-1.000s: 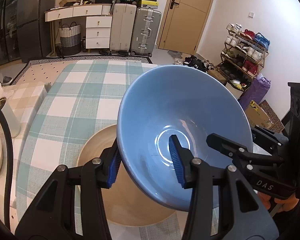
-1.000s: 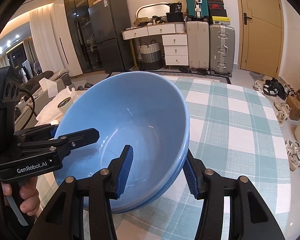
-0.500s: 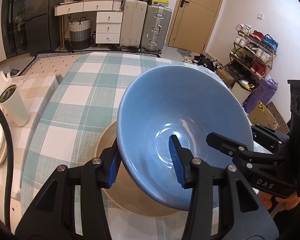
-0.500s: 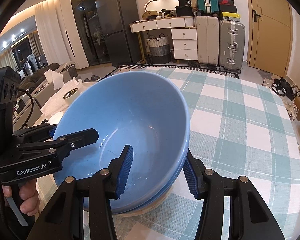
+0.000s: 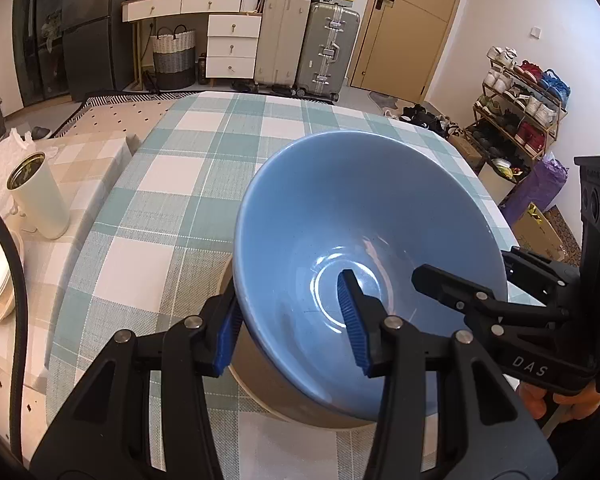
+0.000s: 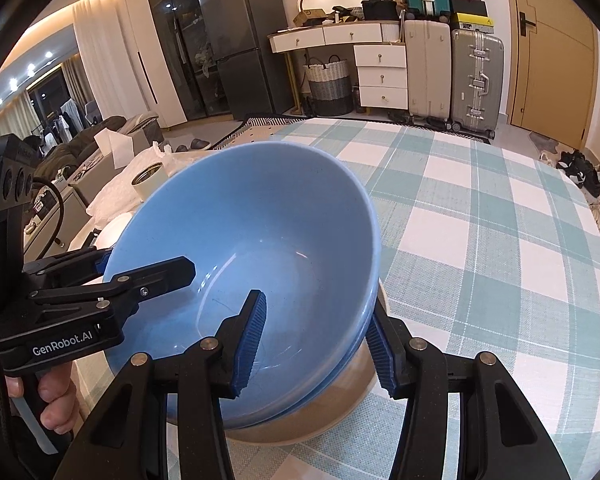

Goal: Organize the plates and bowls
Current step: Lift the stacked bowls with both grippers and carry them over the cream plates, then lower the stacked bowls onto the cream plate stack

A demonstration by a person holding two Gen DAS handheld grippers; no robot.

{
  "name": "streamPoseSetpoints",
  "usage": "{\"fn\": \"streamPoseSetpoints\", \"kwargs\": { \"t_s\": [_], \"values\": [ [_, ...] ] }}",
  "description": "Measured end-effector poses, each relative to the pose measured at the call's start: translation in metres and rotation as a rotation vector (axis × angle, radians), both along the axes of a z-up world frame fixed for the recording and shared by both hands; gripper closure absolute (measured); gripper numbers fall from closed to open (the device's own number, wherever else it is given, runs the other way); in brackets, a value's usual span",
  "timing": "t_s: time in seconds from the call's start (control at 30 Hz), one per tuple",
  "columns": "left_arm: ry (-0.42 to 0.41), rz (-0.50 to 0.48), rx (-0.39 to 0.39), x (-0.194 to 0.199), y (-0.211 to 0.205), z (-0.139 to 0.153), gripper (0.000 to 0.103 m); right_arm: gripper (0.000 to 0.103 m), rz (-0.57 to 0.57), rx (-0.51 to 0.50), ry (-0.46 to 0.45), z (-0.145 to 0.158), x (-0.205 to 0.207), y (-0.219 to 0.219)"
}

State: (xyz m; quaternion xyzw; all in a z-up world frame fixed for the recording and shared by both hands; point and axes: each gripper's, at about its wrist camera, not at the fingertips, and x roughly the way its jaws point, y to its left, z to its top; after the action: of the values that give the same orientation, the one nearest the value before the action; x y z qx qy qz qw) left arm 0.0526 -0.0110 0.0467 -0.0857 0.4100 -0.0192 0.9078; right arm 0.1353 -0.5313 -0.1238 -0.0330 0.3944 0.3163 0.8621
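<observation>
We've got the left gripper and right gripper both angled downward. Each is clamped, one finger inside, one outside.

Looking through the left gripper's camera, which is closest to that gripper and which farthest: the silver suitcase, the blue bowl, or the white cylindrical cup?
1. Blue bowl: pinched at its rim by the left gripper.
2. White cylindrical cup: off to the left, on the beige checked cloth.
3. Silver suitcase: far back, beside the door.
</observation>
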Motion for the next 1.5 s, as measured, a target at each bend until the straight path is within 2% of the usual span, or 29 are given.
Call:
{"fn": "streamPoseSetpoints", "kwargs": {
  "t_s": [0.67, 1.1, 1.5],
  "values": [
    [0.004, 0.002, 0.001, 0.010, 0.005, -0.006, 0.061, 0.052, -0.017, 0.002, -0.006, -0.002, 0.015, 0.007],
    [0.002, 0.011, 0.021, 0.034, 0.005, -0.005, 0.061, 0.052, -0.023, 0.002, -0.009, -0.001, 0.025, 0.008],
    [-0.005, 0.007, 0.024, 0.041, 0.005, -0.004, 0.060, 0.052, -0.021, 0.002, -0.008, -0.001, 0.027, 0.008]
  ]
}}
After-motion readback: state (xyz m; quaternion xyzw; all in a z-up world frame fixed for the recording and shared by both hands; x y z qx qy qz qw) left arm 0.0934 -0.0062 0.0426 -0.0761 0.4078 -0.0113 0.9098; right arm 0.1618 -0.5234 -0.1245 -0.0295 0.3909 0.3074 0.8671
